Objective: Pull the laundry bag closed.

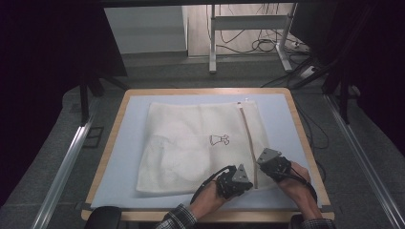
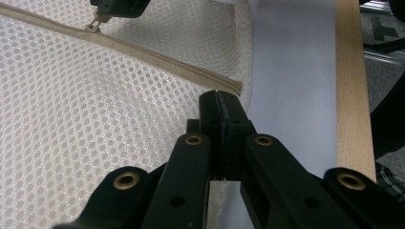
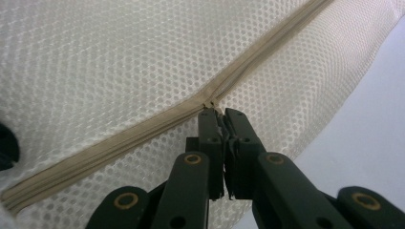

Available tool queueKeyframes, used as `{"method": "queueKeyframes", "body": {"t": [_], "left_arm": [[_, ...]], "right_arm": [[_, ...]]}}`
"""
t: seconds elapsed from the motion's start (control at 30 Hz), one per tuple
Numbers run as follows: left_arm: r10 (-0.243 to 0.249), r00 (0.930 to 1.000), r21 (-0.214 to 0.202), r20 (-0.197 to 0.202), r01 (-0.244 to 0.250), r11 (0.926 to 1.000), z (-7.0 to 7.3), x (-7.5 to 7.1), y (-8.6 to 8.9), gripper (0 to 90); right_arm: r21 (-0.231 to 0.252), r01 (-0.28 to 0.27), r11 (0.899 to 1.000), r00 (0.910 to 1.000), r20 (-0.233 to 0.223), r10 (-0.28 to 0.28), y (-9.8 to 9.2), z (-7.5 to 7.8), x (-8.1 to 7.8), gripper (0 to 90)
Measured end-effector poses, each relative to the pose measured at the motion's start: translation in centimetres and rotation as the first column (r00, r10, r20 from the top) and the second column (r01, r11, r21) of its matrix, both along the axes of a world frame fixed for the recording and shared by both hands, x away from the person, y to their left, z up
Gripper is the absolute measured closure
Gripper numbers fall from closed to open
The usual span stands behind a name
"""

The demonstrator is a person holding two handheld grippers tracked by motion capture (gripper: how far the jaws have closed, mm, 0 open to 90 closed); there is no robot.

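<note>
A white mesh bag [image 1: 191,143] lies flat on the mat, with a beige zipper [image 1: 247,129] running down its right side. My left gripper [image 1: 251,185] is at the bag's near edge. In the left gripper view its jaws [image 2: 220,102] are pressed together on the bag's edge [image 2: 236,100], just past the zipper's end [image 2: 229,86]. A little farther up the zipper is my right gripper [image 1: 260,161]. Seen in the right gripper view [image 3: 217,114], it is shut on the small metal zipper pull [image 3: 210,104]. The same pull [image 2: 94,24] shows at the top of the left gripper view.
The bag rests on a pale blue mat [image 1: 129,143] that covers a wooden table [image 1: 113,138]. A small black drawing [image 1: 219,139] marks the bag's middle. Metal rails [image 1: 67,167] flank the table, and a desk frame with cables [image 1: 253,43] stands behind it.
</note>
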State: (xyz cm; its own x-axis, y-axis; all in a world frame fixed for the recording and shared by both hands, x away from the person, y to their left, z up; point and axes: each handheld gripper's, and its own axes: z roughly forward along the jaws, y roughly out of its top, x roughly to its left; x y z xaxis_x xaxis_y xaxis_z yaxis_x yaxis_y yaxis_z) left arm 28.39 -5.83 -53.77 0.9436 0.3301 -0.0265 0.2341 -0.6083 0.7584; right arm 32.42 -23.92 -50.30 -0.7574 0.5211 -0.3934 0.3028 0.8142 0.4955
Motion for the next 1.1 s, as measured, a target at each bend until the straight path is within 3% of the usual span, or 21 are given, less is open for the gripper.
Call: {"method": "queueKeyframes", "body": {"t": [1.1], "left_arm": [[0.009, 1.0000, -0.012, 0.003, -0.009, 0.9999, -0.1, -0.2, -0.1, 90.0]], "right_arm": [[-0.033, 0.011, 0.999, 0.9996, 0.028, -0.010, 0.8, -0.5, 3.0, 85.1]]}}
